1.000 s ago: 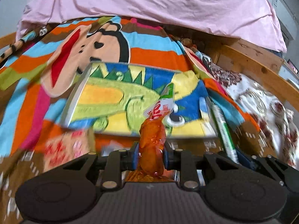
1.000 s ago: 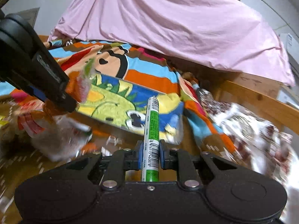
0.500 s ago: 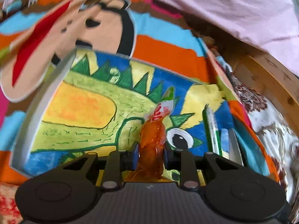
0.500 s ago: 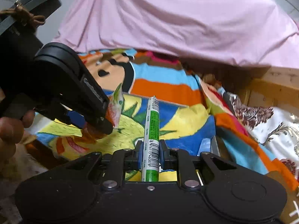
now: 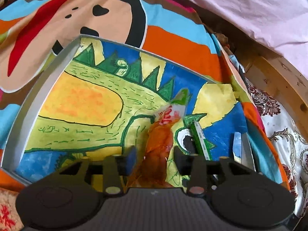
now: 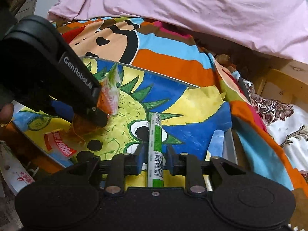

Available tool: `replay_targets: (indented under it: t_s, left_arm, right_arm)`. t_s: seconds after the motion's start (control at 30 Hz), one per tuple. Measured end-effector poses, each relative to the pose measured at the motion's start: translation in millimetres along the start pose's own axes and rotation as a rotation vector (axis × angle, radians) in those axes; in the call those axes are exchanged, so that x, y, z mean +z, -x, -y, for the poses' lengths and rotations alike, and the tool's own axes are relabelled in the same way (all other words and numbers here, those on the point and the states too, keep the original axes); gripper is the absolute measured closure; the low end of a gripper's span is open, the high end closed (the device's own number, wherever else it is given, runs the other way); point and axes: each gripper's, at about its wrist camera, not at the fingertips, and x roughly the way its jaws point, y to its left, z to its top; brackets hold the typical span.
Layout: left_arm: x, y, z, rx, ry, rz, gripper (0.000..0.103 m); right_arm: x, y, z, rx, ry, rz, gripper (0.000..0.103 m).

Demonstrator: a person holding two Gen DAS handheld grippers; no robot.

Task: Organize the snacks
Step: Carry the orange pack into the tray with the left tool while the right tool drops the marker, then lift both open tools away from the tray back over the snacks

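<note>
Both grippers sit over the tray (image 5: 32,104), a shallow grey-rimmed one lined with a green dinosaur drawing, lying on the striped cartoon blanket (image 5: 173,44) on the bed.

Left gripper (image 5: 155,154): jaws opening, clear gaps on both sides of the orange snack pouch (image 5: 158,144). The pouch is between the pads but not pinched; it lies on the tray liner, its white-and-green sealed end pointing away from the camera. In the right wrist view the same gripper (image 6: 100,113) comes in from the left, tip low over the tray, pouch (image 6: 110,98) at its tip.

Right gripper (image 6: 155,158): jaws opening too, pads off the green-and-white snack stick (image 6: 156,146), which lies between them on the liner, barcode end nearest the camera, far end by the dinosaur's eye. In the left wrist view the stick (image 5: 200,138) lies just right of the pouch, close but whether they touch I cannot tell.

Pink sheet (image 6: 192,9) is heaped behind the blanket. Another red-labelled packet (image 6: 59,148) sits at the tray's near-left edge.
</note>
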Motion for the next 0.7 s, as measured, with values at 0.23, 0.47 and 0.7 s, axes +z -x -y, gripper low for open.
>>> replay_targets:
  t_s: [0.23,0.47,0.7]
  left_arm:
    - [-15,37,6,-0.003,0.005,0.101,0.012]
    - [-37,103,12,0.037,-0.012,0.206,0.001]
    - [-71,189,12,0.167,-0.062,0.317,0.0]
  right_arm:
    - [-4,40,24,-0.041,-0.086,0.05,0.029]
    - [-10,105,51,-0.006,-0.263,0.132,0.008]
    - [14,175,38,0.039,-0.234,0.22,0.001]
